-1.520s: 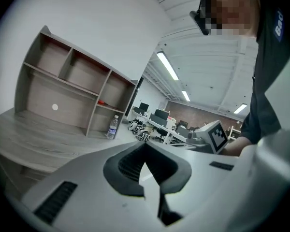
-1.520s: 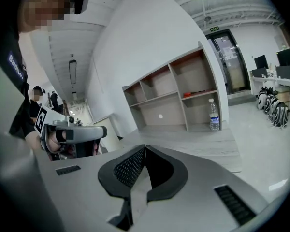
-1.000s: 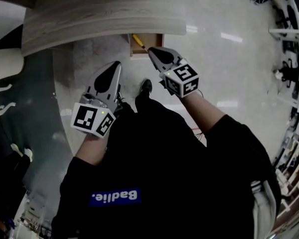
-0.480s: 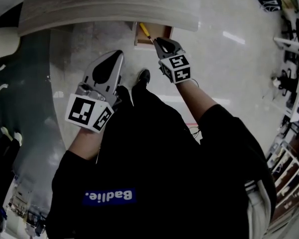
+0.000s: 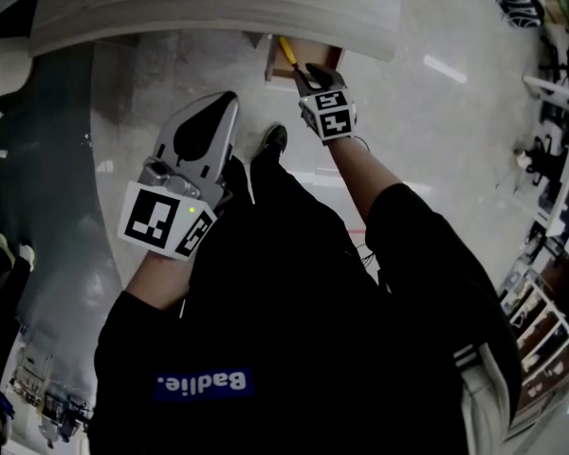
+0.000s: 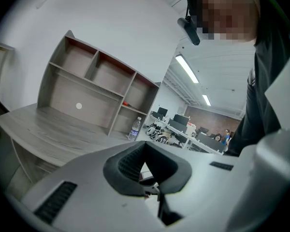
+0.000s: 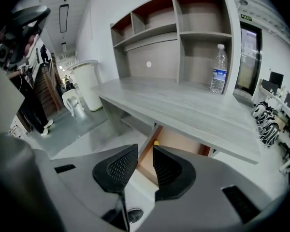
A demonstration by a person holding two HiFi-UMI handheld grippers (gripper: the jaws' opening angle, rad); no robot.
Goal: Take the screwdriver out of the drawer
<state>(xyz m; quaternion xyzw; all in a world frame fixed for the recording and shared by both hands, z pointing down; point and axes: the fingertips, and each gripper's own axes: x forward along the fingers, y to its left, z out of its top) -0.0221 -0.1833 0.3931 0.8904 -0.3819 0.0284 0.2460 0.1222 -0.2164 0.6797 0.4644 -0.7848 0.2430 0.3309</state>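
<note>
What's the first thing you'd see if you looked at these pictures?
The yellow-handled screwdriver lying in the open drawer under the grey desk. The right gripper points at it; its jaws have just been opening and hold nothing. The left gripper hangs shut, off to the left.

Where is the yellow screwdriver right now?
In the head view the screwdriver lies top centre, in the open drawer under the desk's front edge, just beyond the right claw, whose jaws have just been opening with nothing held between them.
</note>
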